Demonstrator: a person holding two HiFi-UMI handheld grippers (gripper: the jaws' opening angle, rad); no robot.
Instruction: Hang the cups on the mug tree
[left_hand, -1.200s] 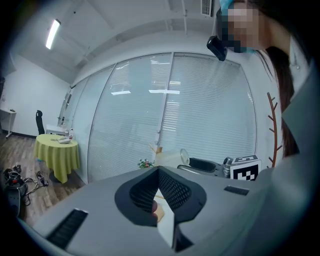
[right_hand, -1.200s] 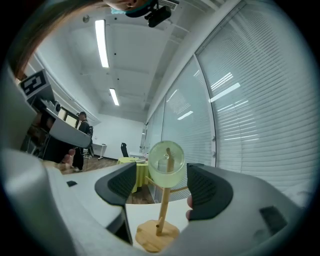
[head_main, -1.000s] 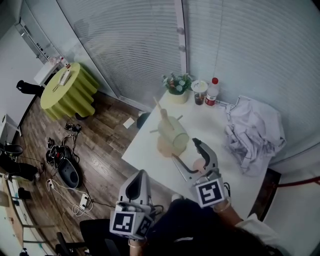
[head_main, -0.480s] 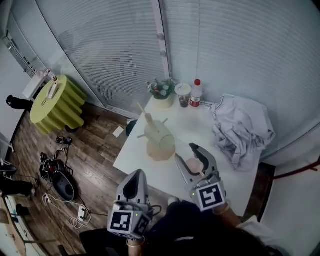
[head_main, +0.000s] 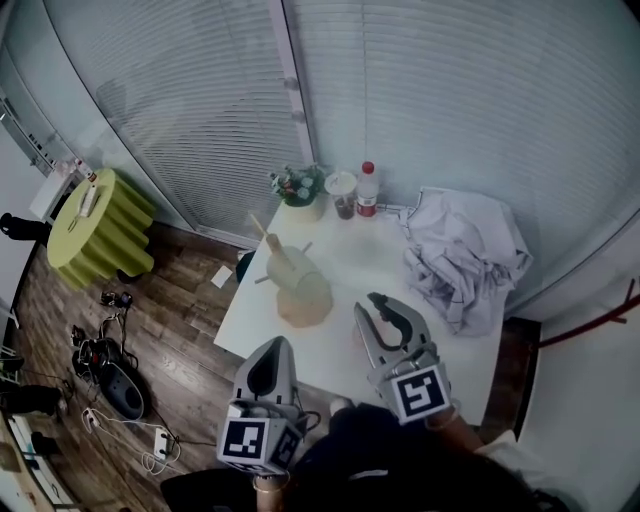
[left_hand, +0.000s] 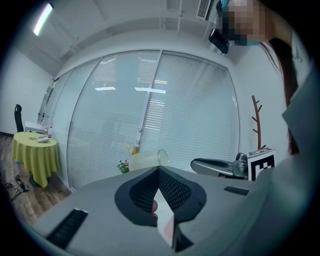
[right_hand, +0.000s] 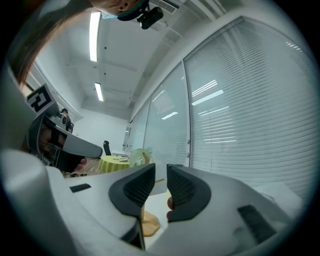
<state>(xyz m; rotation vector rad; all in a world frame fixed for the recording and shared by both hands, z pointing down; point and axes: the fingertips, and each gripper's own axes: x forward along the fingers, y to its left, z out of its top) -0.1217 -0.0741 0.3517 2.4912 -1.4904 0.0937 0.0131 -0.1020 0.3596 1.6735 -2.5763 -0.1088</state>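
Observation:
The wooden mug tree (head_main: 298, 302) stands on the left part of the white table (head_main: 350, 255), with a clear yellowish cup (head_main: 288, 268) hung on it. My right gripper (head_main: 367, 305) hovers just right of the tree and points at it. Its jaws have just been closing and now stand a narrow gap apart. In the right gripper view (right_hand: 161, 172) nothing shows between the pads. A small pinkish patch sits low by the right jaw; I cannot tell what it is. The tree and cup (right_hand: 137, 157) show beyond. My left gripper (head_main: 268, 372) is shut and empty off the table's near edge.
At the table's far edge stand a potted plant (head_main: 300, 188), a plastic cup with a dark drink (head_main: 342, 190) and a red-capped bottle (head_main: 366, 188). A crumpled white cloth (head_main: 460, 255) fills the right side. A round green-covered table (head_main: 95, 225) and cables (head_main: 100, 355) are on the floor to the left.
The right gripper's jaws have narrowed from wide open. The pink cup that lay between them on the table no longer shows in the head view. The left gripper stays shut.

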